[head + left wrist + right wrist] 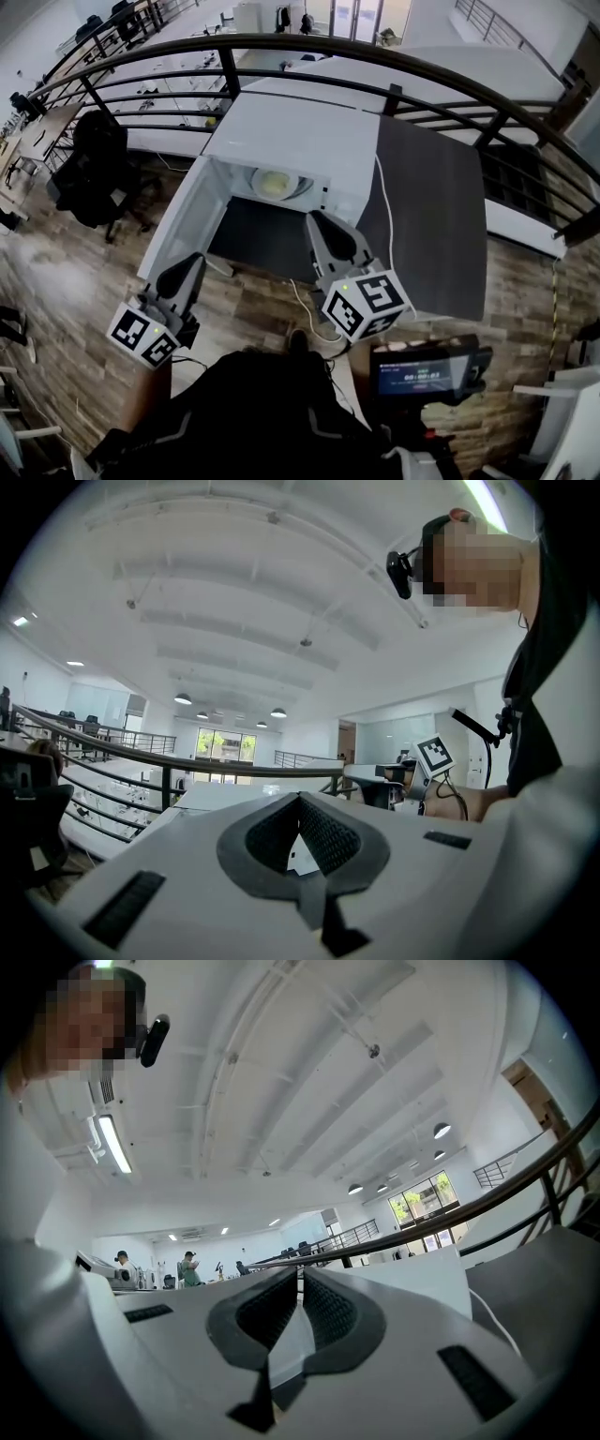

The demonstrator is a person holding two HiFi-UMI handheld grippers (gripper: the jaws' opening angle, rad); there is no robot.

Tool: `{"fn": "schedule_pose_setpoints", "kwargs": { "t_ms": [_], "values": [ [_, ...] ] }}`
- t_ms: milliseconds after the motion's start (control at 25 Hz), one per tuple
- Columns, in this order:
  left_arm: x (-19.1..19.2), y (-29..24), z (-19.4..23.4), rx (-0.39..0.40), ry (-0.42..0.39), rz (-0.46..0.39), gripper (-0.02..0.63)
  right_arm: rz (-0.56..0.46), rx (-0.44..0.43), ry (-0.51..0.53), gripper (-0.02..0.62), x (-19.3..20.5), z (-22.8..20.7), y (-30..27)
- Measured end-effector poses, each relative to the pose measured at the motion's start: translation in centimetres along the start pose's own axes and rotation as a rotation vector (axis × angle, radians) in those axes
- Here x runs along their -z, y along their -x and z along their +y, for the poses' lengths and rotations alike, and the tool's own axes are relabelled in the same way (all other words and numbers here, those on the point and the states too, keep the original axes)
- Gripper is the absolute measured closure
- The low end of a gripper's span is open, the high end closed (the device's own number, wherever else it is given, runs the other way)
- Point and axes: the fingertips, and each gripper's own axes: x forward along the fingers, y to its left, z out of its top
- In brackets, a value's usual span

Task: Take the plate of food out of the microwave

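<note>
A white microwave stands with its door swung open to the left. Inside, a pale plate of food rests on the cavity floor. My right gripper is shut and empty, its tips just below and right of the opening, short of the plate. My left gripper is also shut and empty, lower down beside the door's outer edge. In the left gripper view the jaws meet at their tips; in the right gripper view the jaws are together too. Both point up, over the microwave.
The microwave sits on a dark countertop, with a white cable running down its right side. A black railing curves behind. A black office chair stands at left and a small screen device at lower right.
</note>
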Motion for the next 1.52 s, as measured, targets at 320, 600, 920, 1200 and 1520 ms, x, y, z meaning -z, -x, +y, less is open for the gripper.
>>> {"fn": "schedule_pose_setpoints", "kwargs": {
  "t_ms": [320,600,920,1200,1520],
  "values": [
    [-1.4,-0.6,0.2,0.001,-0.014,-0.013,0.603,0.014,0.011,-0.092,0.594,0.9,-0.2,-1.1],
    [-1.4,-3.5,-0.1,0.044,0.004,-0.04,0.603,0.087,0.067,-0.292,0.543,4.8,-3.4,-2.5],
    [-2.3,-0.9,7.8,0.138,0.042,-0.087,0.603,0.154,0.156,-0.55,0.417,13.4,0.0,-10.2],
    [-0.5,-2.8,7.5,0.203,0.058,-0.07,0.603,0.121,0.238,-0.872,0.417,19.7,-3.8,-11.6],
    [0.4,-6.4,6.8,0.256,0.04,0.002,0.603,0.139,0.304,-1.073,0.354,24.7,-9.0,-15.7]
  ]
}}
